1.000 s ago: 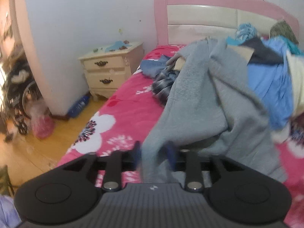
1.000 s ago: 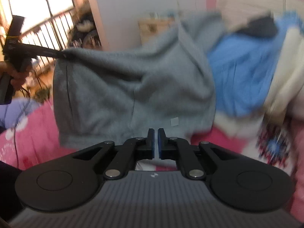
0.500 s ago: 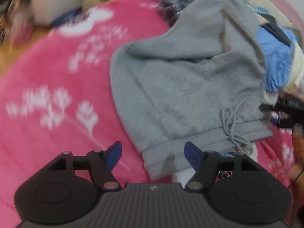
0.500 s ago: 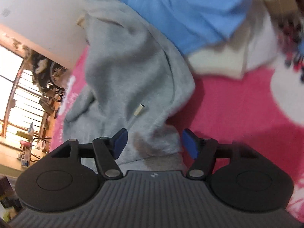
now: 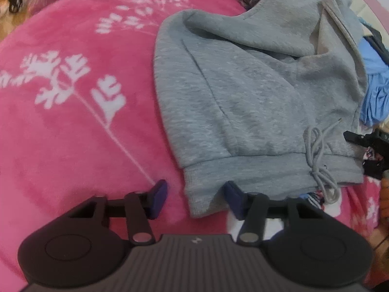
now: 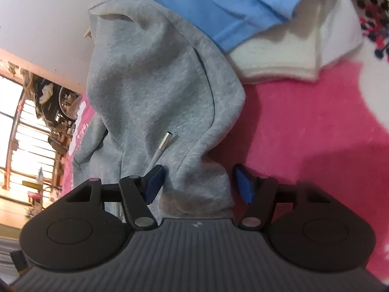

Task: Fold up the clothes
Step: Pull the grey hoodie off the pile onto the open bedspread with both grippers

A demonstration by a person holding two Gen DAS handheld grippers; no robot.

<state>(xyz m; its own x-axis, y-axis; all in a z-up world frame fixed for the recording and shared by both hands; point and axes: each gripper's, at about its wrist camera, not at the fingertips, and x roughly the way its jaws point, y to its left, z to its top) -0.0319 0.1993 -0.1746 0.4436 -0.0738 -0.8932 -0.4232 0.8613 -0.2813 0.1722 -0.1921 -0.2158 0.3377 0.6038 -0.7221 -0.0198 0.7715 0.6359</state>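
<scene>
Grey sweatpants (image 5: 255,102) spread on pink blanket (image 5: 73,121), left gripper (image 5: 194,198) closing around waistband corner at lower centre, pads not pressing, right gripper (image 6: 199,182) closing likewise, cloth between fingers, unpinched

Under everything I see a pink blanket (image 5: 73,126) with white flower prints, spread across the bed. In my right view a white wall (image 6: 43,12) runs along the upper left, and below it a bright window (image 6: 22,131) with bars shows, with dark clutter (image 6: 56,104) stacked just beside it that I can't make out. At the top left corner of my left view there's a strip of wooden floor (image 5: 9,24), blurred.
</scene>
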